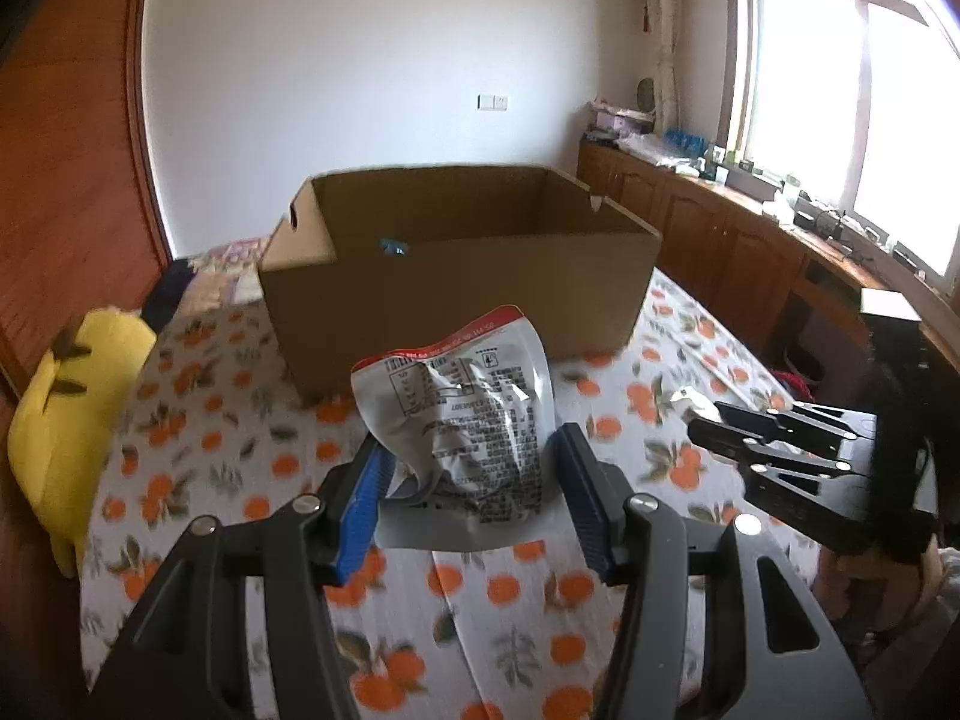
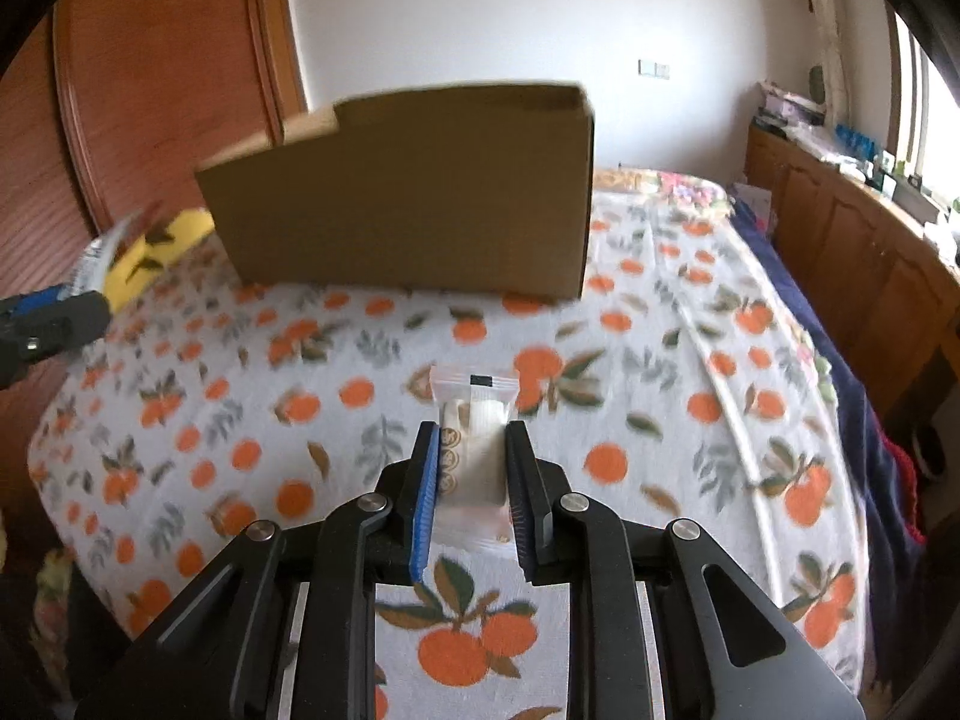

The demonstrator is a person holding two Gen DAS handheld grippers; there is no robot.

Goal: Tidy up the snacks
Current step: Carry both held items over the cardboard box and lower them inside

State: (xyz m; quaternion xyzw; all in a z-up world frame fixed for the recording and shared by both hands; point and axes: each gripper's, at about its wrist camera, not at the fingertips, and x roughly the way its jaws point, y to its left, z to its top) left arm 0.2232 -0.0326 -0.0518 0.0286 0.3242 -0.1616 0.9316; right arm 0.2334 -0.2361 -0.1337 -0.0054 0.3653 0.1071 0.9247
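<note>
Silver foil snack pouch [image 1: 474,414], crumpled, red strip along its top edge, clamped between the blue-padded fingers [image 1: 360,516] of the left gripper [image 1: 471,480]. Held up above the bedspread [image 1: 198,438], just short of the cardboard box [image 1: 456,276].

Right gripper [image 2: 470,468] is closed on a small clear-wrapped white snack pack [image 2: 474,420]; the pack sticks out past the fingertips, also lifted off the spread. From the left wrist view the right gripper [image 1: 768,438] sits off to the right side, near, not touching the left one.

Spread is white with orange-fruit print. Box stands on it beyond both grippers, top open, something small and blue-green [image 1: 393,248] visible inside at the near wall. Yellow plush [image 1: 66,420] lies left of the box. Further back: white wall, wooden cabinets [image 1: 720,240] under a bright window [image 1: 840,108].
</note>
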